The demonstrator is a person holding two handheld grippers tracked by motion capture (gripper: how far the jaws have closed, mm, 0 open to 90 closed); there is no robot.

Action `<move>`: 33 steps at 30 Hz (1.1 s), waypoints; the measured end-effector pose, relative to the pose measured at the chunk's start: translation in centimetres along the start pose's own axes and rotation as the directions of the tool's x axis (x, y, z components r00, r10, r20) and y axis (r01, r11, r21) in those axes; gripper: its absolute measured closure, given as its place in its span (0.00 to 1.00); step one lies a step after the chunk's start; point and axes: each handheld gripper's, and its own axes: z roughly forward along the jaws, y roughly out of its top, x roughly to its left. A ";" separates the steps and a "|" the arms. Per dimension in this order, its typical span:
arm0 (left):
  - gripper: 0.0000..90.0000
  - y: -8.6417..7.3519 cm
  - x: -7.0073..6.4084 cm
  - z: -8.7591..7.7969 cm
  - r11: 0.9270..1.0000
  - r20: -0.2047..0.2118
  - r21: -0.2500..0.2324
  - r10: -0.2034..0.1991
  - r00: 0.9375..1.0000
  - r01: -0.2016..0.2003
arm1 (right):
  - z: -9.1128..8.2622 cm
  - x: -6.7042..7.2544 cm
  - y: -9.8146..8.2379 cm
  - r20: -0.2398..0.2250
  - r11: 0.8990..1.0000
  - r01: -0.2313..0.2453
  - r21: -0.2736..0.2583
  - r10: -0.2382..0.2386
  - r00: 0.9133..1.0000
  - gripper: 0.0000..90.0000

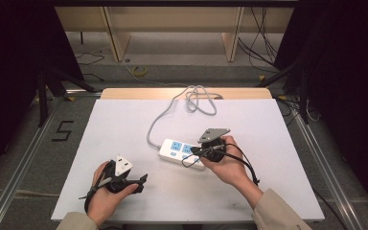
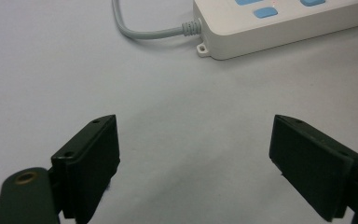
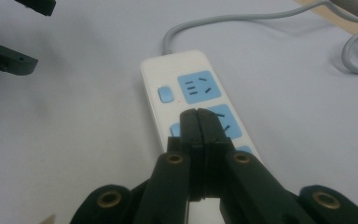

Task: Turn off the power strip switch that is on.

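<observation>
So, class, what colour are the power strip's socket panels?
Light blue socket panels on white, clearest in the right gripper view.

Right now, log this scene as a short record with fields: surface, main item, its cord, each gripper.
surface: white table top
main item: white power strip with blue sockets and blue switches, lying flat
cord: grey cable running from the strip to a loose coil at the table's far edge
left gripper: jaws wide open, nothing between them, short of the strip's cable end
right gripper: jaws shut together, empty, tips over the strip's second socket; contact unclear
</observation>
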 end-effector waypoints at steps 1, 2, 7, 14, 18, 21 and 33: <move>0.18 0.0 0.0 0.0 1.000 0.000 0.000 0.000 1.000 0.000 | 0.0 0.0 0.1 0.001 1.000 0.000 0.001 0.000 1.000 1.00; 0.18 0.0 0.0 0.0 1.000 0.000 0.000 0.000 1.000 0.000 | 0.1 0.0 0.1 0.000 1.000 0.001 0.001 -0.001 1.000 1.00; 0.18 0.0 0.0 0.0 1.000 0.000 0.000 0.001 1.000 -0.001 | 0.2 0.0 0.4 -0.004 1.000 0.006 0.006 -0.006 1.000 1.00; 0.18 0.0 0.0 0.0 1.000 0.000 0.000 0.002 1.000 -0.002 | 0.4 0.0 0.8 -0.004 1.000 0.008 0.015 -0.008 1.000 1.00; 0.18 0.0 0.0 0.0 1.000 0.000 0.003 0.002 1.000 -0.002 | 0.6 0.0 1.0 -0.005 1.000 0.010 0.019 -0.010 1.000 1.00; 0.18 0.0 0.0 0.0 1.000 0.000 0.000 0.002 1.000 -0.002 | 0.8 0.0 1.2 -0.007 1.000 0.011 0.023 -0.011 1.000 1.00; 0.18 0.0 0.0 0.0 1.000 0.001 0.002 0.003 1.000 -0.003 | 1.3 0.1 1.6 -0.015 0.999 0.016 0.039 -0.016 1.000 1.00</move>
